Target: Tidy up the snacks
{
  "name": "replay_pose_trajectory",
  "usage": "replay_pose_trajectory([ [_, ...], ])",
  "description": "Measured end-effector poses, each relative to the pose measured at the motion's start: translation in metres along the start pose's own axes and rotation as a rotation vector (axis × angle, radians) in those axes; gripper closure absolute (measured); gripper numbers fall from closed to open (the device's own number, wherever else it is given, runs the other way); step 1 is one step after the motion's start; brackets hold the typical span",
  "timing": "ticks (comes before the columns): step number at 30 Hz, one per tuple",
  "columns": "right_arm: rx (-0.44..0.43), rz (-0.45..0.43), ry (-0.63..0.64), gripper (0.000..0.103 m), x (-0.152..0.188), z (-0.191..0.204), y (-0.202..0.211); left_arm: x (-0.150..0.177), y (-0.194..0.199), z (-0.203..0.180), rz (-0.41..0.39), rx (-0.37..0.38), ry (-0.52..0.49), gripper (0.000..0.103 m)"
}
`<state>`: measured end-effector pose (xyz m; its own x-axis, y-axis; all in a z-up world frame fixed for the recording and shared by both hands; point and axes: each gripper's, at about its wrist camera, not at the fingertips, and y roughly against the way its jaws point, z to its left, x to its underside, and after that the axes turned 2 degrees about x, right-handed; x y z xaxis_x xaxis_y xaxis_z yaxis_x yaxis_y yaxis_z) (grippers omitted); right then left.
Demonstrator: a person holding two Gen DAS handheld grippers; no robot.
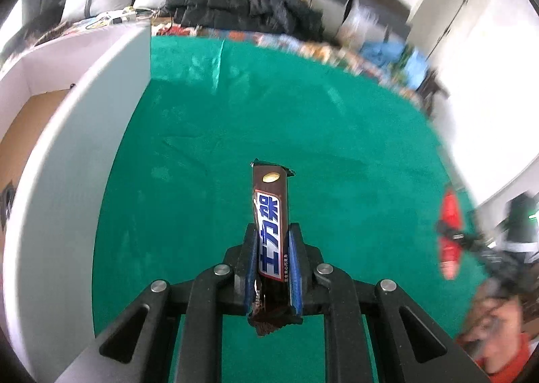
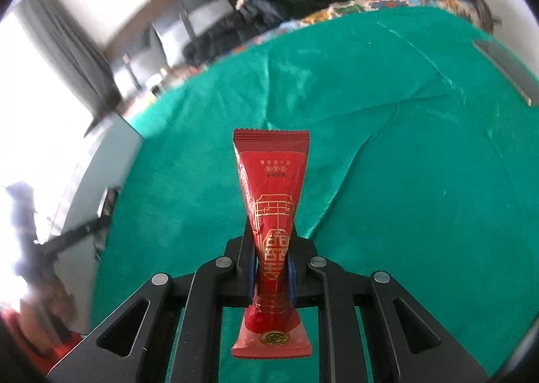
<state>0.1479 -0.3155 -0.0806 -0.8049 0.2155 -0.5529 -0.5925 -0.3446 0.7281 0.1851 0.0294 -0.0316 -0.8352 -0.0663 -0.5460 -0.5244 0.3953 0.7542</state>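
My left gripper (image 1: 273,231) is shut on a brown chocolate bar (image 1: 271,211) with a blue and white label, held lengthwise above the green tablecloth (image 1: 235,120). My right gripper (image 2: 271,231) is shut on a red snack packet (image 2: 272,187) with gold print, pinched at its middle above the same cloth (image 2: 404,164). In the left wrist view the right gripper (image 1: 451,234) with its red packet (image 1: 449,211) shows blurred at the right edge. A white box (image 1: 67,133) stands at the left of the table, its brown inside partly visible.
A black jacket (image 1: 242,10) and chairs lie beyond the table's far edge. Blue bags and clutter (image 1: 390,56) sit at the far right edge. A grey flat object (image 2: 508,69) lies on the cloth at the right in the right wrist view. The white box wall (image 2: 101,160) shows at left.
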Motion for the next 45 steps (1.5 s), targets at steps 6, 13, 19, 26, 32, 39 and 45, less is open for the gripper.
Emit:
replay_pose_trajectory([
  [6, -0.022, -0.040, 0.011, 0.089, 0.012, 0.015, 0.023, 0.002, 0.097, 0.010, -0.113, 0.083, 0.016, 0.087],
  [13, -0.123, -0.030, 0.113, 0.089, 0.023, 0.107, 0.040, 0.003, 0.178, 0.094, -0.173, -0.077, 0.054, 0.087],
  [19, -0.340, 0.016, 0.267, 0.089, 0.017, 0.257, 0.042, 0.009, 0.208, 0.167, -0.191, -0.223, 0.117, 0.087],
  [26, -0.456, 0.126, 0.410, 0.083, 0.039, 0.403, 0.012, 0.034, 0.198, 0.218, -0.144, -0.342, 0.184, 0.079],
  [32, -0.374, 0.148, 0.436, 0.041, 0.063, 0.432, -0.033, 0.053, 0.204, 0.230, -0.183, -0.408, 0.223, 0.027],
  [39, -0.274, 0.083, 0.449, 0.041, 0.050, 0.402, -0.018, 0.055, 0.224, 0.190, -0.276, -0.650, 0.155, 0.001],
  [45, -0.240, 0.044, 0.511, 0.041, 0.056, 0.403, -0.005, 0.051, 0.227, 0.176, -0.256, -0.711, 0.138, 0.000],
])
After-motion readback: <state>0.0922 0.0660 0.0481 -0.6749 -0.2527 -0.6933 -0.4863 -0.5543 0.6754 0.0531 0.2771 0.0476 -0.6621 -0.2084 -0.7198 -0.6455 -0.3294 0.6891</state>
